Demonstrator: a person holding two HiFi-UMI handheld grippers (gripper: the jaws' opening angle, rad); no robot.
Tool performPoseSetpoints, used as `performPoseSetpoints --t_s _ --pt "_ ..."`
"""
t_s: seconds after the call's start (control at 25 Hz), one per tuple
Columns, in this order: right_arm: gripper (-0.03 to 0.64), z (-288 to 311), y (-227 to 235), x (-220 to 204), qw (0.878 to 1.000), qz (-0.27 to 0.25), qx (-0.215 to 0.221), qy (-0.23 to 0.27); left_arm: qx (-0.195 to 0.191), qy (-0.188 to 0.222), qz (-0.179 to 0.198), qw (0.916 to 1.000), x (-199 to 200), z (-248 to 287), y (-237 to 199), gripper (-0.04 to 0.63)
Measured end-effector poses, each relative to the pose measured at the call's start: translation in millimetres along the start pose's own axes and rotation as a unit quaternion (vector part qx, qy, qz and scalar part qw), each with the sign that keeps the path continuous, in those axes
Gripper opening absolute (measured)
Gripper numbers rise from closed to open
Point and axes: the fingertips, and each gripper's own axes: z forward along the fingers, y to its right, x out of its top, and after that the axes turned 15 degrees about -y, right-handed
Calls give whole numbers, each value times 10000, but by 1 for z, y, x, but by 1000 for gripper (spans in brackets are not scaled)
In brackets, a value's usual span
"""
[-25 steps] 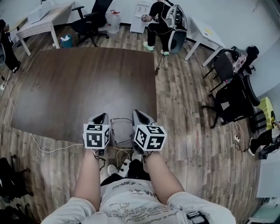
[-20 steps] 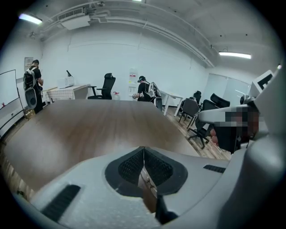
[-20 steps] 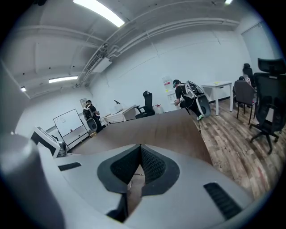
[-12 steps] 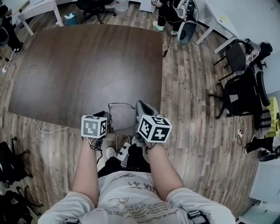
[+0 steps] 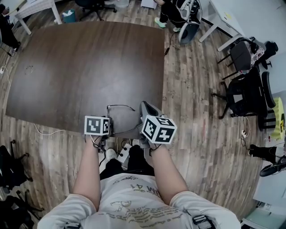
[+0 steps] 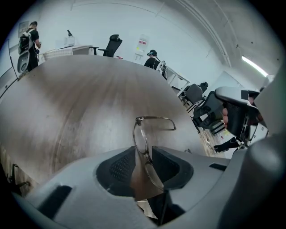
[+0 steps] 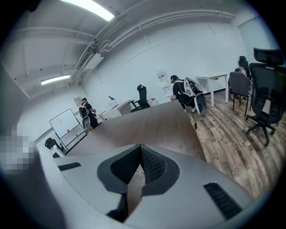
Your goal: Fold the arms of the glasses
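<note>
A: Brown wood table (image 5: 80, 67) fills most of the head view, plank floor (image 5: 196, 112) round it. Count pls?

B: 1 table. 1 pr glasses (image 6: 142, 134). 2 grippers, 2 marker cubes (image 5: 97, 125), one per gripper. 2 ppl (image 5: 178, 11) at the room's far side, well apart from the grippers.

A: Glasses where?

B: At the table's near edge, betw. the two grippers. In the left gripper view the front frame stands edge-on in the gap of the left gripper (image 6: 144, 156). Upper arm is unfolded and sticks out to the rt over the tabletop.

A: Left state?

B: Jaws opening. Pads are apart w/ a lens betw. them, and no squeeze on it is seen.

A: Right gripper (image 7: 140, 147)?

B: Jaws drawn to a slit, tips meeting. In the head view a thin arm wire runs from the frame to those jaws and looks pinched there. Its own view gives only a pale sliver in the slit.

A: Vs earlier frames?

B: 1 s ago the left jaws were clamped on the frame, now they're parting. Glasses then sat square betw. the grippers at the table edge; now the frame is turned and lies closer to the left one, further over the wood. Right gripper's hold is unchanged. No arm folded in either frame.
</note>
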Motion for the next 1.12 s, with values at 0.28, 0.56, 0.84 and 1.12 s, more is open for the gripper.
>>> performPoseSetpoints --t_s 0.28,0.56,0.84,1.12 --pt "12 3 5 4 10000 31 -41 9 -42 -149 -36 9999 7 3 -2 38" --pt "12 2 -3 10 10000 4 -31 46 14 100 37 9999 19 -14 -3 35" --pt "12 -5 -25 19 9996 -162 43 206 65 742 20 9972 40 -47 -10 34" --pt "12 -34 -50 31 9970 -101 436 630 -34 1797 -244 9834 62 -102 -19 32"
